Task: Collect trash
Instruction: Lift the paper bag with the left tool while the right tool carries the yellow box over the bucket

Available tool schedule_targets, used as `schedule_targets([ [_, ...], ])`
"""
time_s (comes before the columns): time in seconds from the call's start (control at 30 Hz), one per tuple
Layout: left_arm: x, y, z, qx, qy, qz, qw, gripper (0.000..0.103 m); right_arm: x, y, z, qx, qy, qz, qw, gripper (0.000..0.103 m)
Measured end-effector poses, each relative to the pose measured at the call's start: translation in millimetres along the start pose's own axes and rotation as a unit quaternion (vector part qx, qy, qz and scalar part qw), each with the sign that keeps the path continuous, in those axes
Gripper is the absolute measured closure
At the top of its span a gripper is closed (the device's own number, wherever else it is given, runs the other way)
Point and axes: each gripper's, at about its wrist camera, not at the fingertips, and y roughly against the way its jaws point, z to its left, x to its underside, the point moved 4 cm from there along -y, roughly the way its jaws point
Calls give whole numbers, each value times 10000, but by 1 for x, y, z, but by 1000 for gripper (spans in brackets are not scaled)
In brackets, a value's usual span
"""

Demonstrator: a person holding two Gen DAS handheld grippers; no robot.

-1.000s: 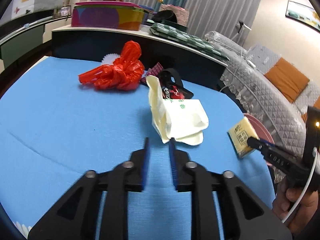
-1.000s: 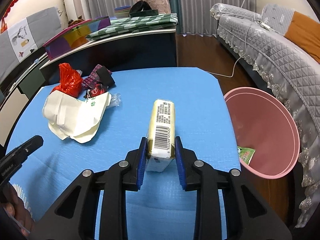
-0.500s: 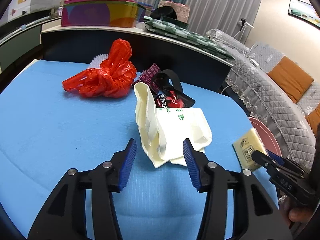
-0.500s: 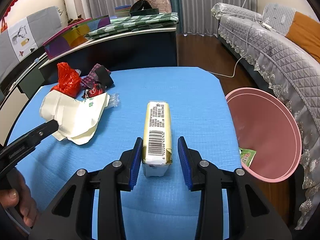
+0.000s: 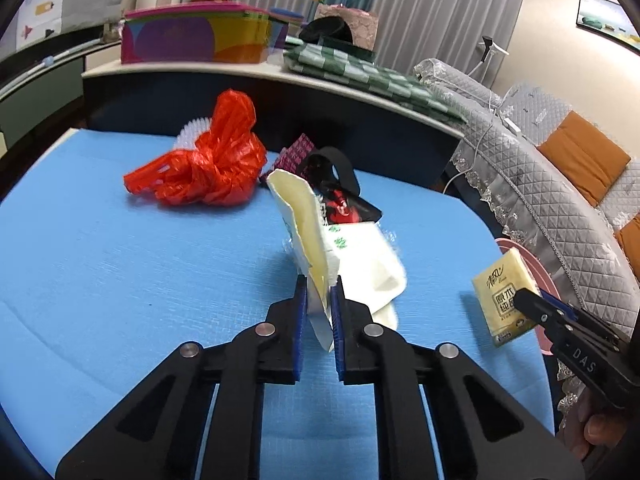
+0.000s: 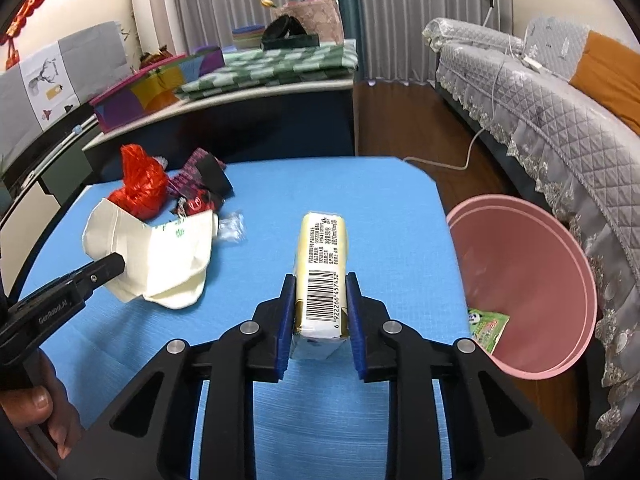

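Observation:
The cream paper bag (image 5: 352, 256) lies crumpled on the blue table (image 5: 120, 260). Its near fold stands up between the jaws of my left gripper (image 5: 319, 284), which are closing and press on it. A yellow tissue pack (image 6: 323, 248) with a barcode sits lengthwise in my right gripper (image 6: 320, 280); those jaws are closing too, with both pads on its sides. The left wrist view shows that pack (image 5: 502, 296) at the right table edge. A pink bin (image 6: 560, 264) stands right of the table.
A red plastic bag (image 5: 208, 168) and black-and-red wrappers (image 5: 340, 200) lie behind the cream bag. A clear plastic scrap (image 6: 230, 228) rests beside it. A green packet (image 6: 488, 326) lies inside the bin. A dark counter and a quilted sofa (image 6: 540, 120) border the table.
The left gripper moved forward to the cream bag, spread its jaws around the fold, then closed on it. The right jaws loosened around the tissue pack and closed again.

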Motion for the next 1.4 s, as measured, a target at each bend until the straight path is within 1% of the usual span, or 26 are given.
schedule_targets([
  [0.1,-3,12,-3,-26,-6,-74,10000,92,-6,12,3,-3,62,-145,9999,78],
  [0.33,-6,43,-20,-108,-194,-244,9995,92,-17,45,2,61,87,-439,9990,78],
  [0.53,-10,75,-46,-171,-496,-418,9978,92,-33,78,1,127,-23,-721,9973,79],
  [0.7,-16,95,-69,-196,-712,-570,9956,92,-40,103,-4,146,-93,-858,9962,79],
  [0.83,-19,101,-88,-155,-849,-631,9943,92,-46,122,-17,280,-129,-1024,9943,79],
  [1.0,-19,98,-105,-126,-986,-645,9930,92,-51,131,-33,425,-288,-1070,9929,79],
  [1.13,-20,91,-112,-108,-1062,-581,9926,92,-56,132,-40,450,-376,-1115,9920,79],
  [1.4,-24,85,-113,14,-1013,-608,9930,92,-58,122,-44,547,-421,-1100,9915,79],
])
